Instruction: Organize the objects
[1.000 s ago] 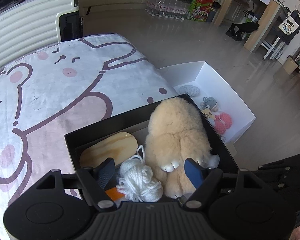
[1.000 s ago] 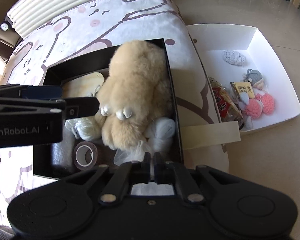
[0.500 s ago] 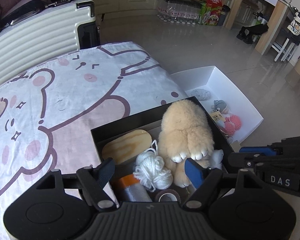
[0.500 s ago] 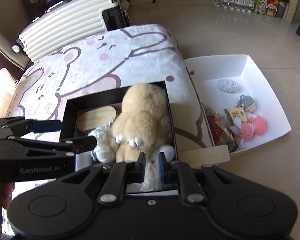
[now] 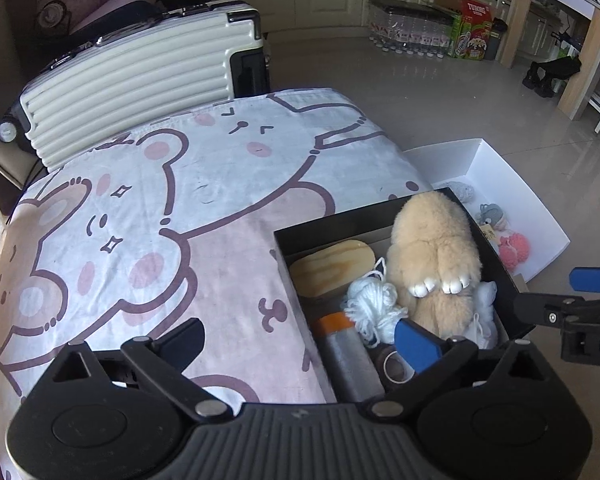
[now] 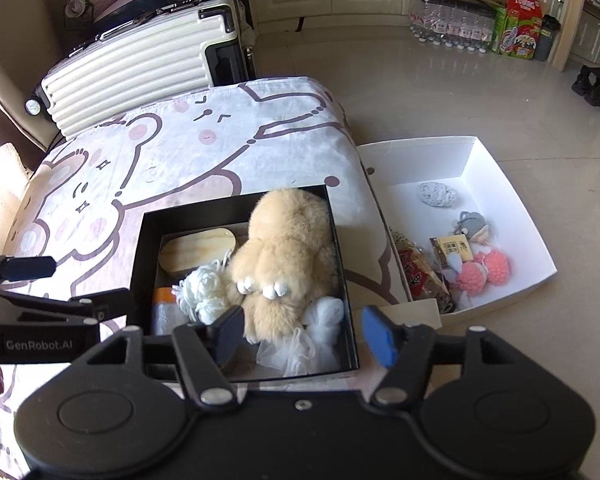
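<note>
A black box (image 6: 236,208) sits on the cartoon-bear blanket (image 6: 172,160). It holds a beige plush (image 6: 288,256), a wooden oval (image 6: 198,254), white yarn (image 6: 202,292) and white netting (image 6: 320,332). My right gripper (image 6: 303,334) hovers above the box's near edge; its jaws are opening and grip nothing. In the left wrist view the same box (image 5: 340,224) lies at the right, also showing an orange-capped grey tube (image 5: 348,352) and a tape roll (image 5: 394,366). My left gripper (image 5: 300,340) hangs over the box's left edge, jaws opening wide, nothing between them.
A white tray (image 6: 420,160) on the floor to the right of the bed holds a grey knit piece (image 6: 438,194), pink pom-poms (image 6: 484,270) and snack packets. A cream suitcase (image 6: 140,64) stands behind the bed. Tiled floor stretches beyond.
Both grippers rose and drew back from the box. The right jaws went from shut to open by the white netting. The left jaws widened and shifted left, off the yarn and plush.
</note>
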`<state>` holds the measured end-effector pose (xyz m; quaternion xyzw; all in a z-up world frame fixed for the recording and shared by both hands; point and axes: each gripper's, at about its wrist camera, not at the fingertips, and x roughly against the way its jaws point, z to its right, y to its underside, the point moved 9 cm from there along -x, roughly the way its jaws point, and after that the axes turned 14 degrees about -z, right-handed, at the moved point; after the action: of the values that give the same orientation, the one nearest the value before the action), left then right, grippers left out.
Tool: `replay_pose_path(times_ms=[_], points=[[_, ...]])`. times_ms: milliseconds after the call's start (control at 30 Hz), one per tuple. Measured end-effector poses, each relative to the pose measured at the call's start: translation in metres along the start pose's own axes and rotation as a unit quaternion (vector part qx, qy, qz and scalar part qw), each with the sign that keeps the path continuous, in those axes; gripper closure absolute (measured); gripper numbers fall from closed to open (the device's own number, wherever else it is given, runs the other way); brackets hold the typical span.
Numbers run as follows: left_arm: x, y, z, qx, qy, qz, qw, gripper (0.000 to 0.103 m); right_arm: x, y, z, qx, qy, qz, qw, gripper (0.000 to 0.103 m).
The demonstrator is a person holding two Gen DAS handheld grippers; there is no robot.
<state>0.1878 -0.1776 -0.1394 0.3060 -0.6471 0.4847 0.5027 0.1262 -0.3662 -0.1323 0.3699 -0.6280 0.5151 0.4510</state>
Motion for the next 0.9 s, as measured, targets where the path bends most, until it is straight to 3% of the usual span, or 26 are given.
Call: replay_pose_path(times_ms=[167,267,900], points=[[0.010,0.012,-0.008,0.007,-0.018,0.006,0.9998,0.000,0.011,0.009,-0.002,0.003,0.021,0.014,1.000,0.009],[0.015,0.019,-0.013,0.015,-0.014,0.003,0.9998,0.000,0.016,0.014,-0.004,0.008,0.026,0.017,0.999,0.003],[0.034,0.049,-0.024,0.036,-0.023,0.007,0.9991,0.000,0.034,0.041,-0.004,0.011,0.051,0.027,0.998,0.000]])
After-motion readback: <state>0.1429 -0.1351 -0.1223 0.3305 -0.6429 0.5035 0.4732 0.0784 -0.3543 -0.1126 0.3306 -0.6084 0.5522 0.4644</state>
